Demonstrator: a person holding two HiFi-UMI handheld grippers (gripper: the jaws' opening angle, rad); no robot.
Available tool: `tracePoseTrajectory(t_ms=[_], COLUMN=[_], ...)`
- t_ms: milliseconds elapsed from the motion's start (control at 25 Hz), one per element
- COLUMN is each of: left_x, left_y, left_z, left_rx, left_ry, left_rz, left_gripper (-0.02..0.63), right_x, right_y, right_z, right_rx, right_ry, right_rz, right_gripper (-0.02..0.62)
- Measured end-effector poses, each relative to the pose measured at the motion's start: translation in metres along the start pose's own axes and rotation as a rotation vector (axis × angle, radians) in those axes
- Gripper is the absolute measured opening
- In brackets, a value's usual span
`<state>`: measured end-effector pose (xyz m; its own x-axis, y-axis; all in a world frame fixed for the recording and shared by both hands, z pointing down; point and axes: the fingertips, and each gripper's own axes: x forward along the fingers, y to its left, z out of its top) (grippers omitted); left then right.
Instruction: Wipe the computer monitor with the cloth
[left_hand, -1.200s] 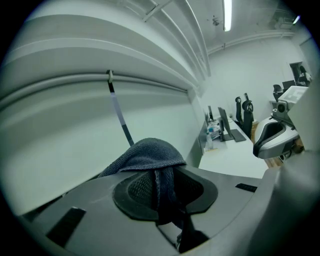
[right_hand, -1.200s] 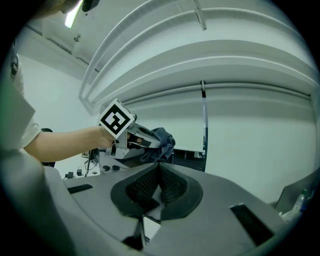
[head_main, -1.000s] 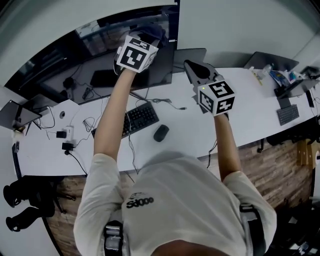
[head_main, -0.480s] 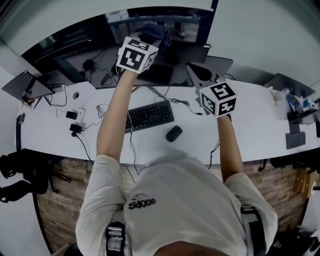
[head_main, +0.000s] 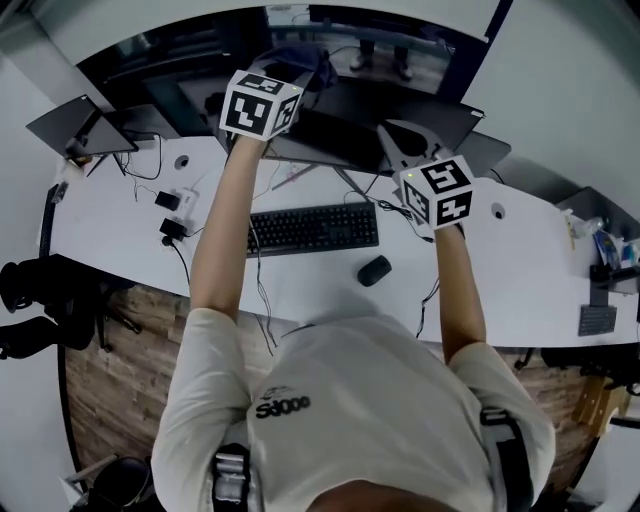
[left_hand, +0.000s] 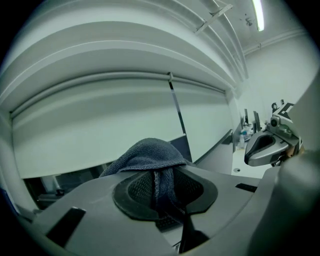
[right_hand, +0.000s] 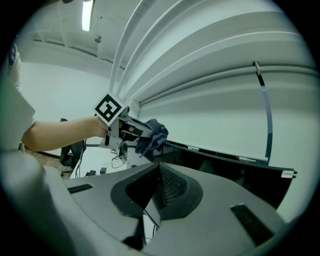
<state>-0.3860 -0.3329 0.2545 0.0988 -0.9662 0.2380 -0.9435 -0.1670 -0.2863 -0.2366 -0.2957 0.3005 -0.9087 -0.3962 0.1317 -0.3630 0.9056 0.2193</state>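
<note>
Cloth (left_hand: 150, 157) clamped in left gripper (left_hand: 163, 194) meets monitor (right_hand: 225, 172) top.

Left gripper (head_main: 283, 78): raised on a bare forearm, marker cube uppermost. A dark blue cloth (head_main: 300, 58) is bunched at its tip, seen over the black monitor (head_main: 350, 100).

Right gripper (head_main: 398, 140): held beside the left gripper and lower (cube facing up), tip toward the same screen.

Below both grippers: white desk (head_main: 520, 265) and black keyboard (head_main: 313, 228). The mouse (head_main: 374, 270) is nearer the right gripper.

Left of the left gripper: power adapters (head_main: 178, 205) with cables.
</note>
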Motion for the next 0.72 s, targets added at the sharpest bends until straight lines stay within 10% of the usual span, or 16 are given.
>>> tracePoseTrajectory(t_ms=[720], left_x=[-0.068], left_y=[0.148], left_z=[-0.062], left_rx=[-0.027], left_ry=[0.004], left_rz=[0.142], left_gripper=[0.095], right_x=[0.107], right_y=[0.068], right_z=[0.015], right_rx=[0.081], right_ry=[-0.044], right_rz=[0.018], right_gripper=[0.0])
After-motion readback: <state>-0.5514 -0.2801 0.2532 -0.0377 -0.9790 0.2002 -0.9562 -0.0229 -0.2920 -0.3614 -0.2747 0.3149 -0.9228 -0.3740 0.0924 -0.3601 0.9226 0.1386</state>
